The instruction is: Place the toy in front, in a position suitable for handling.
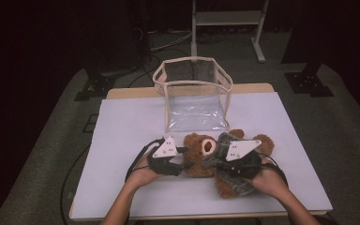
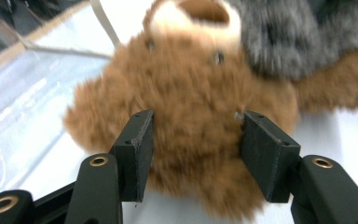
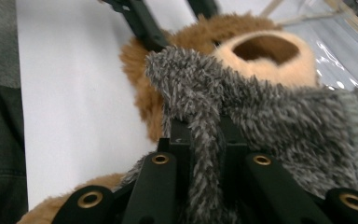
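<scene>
A brown teddy bear (image 1: 198, 151) lies on its back on the white table (image 1: 122, 126), its head toward the left. A grey furry garment (image 1: 223, 140) is wrapped around its body. My left gripper (image 1: 185, 157) comes in from the left and is shut on the bear's head (image 2: 191, 93); both pads press into the fur in the left gripper view (image 2: 196, 140). My right gripper (image 1: 216, 162) is shut on a folded edge of the grey garment (image 3: 242, 107) near the bear's neck, with the fabric pinched between its jaws (image 3: 205, 135). The bear's tan muzzle (image 3: 265, 56) lies just past it.
A clear plastic bag with beige trim (image 1: 194, 93) stands open at the back middle of the table, just beyond the bear. A white metal stand (image 1: 227, 18) is on the floor behind the table. Cables trail from both grippers toward the table's front edge.
</scene>
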A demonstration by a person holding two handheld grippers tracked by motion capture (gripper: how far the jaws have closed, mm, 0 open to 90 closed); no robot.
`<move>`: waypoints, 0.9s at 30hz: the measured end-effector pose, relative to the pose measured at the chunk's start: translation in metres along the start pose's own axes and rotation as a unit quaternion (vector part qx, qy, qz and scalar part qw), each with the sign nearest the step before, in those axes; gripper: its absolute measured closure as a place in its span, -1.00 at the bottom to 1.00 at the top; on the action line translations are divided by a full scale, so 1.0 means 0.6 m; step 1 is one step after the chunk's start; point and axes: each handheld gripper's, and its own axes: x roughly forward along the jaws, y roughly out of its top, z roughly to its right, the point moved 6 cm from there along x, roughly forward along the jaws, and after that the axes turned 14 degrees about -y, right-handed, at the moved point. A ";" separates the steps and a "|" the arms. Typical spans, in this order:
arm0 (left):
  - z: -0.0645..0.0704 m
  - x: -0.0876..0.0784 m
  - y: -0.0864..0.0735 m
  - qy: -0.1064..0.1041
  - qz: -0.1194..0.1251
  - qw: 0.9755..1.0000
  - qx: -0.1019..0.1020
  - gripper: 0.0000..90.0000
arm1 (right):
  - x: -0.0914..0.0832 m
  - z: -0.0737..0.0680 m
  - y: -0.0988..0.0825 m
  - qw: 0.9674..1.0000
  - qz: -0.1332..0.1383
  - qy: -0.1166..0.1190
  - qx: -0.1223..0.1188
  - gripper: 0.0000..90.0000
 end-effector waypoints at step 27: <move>0.007 0.021 -0.003 -0.022 0.008 1.000 -0.005 -0.04 | 0.014 -0.024 0.053 0.999 0.002 0.027 -0.027 0.76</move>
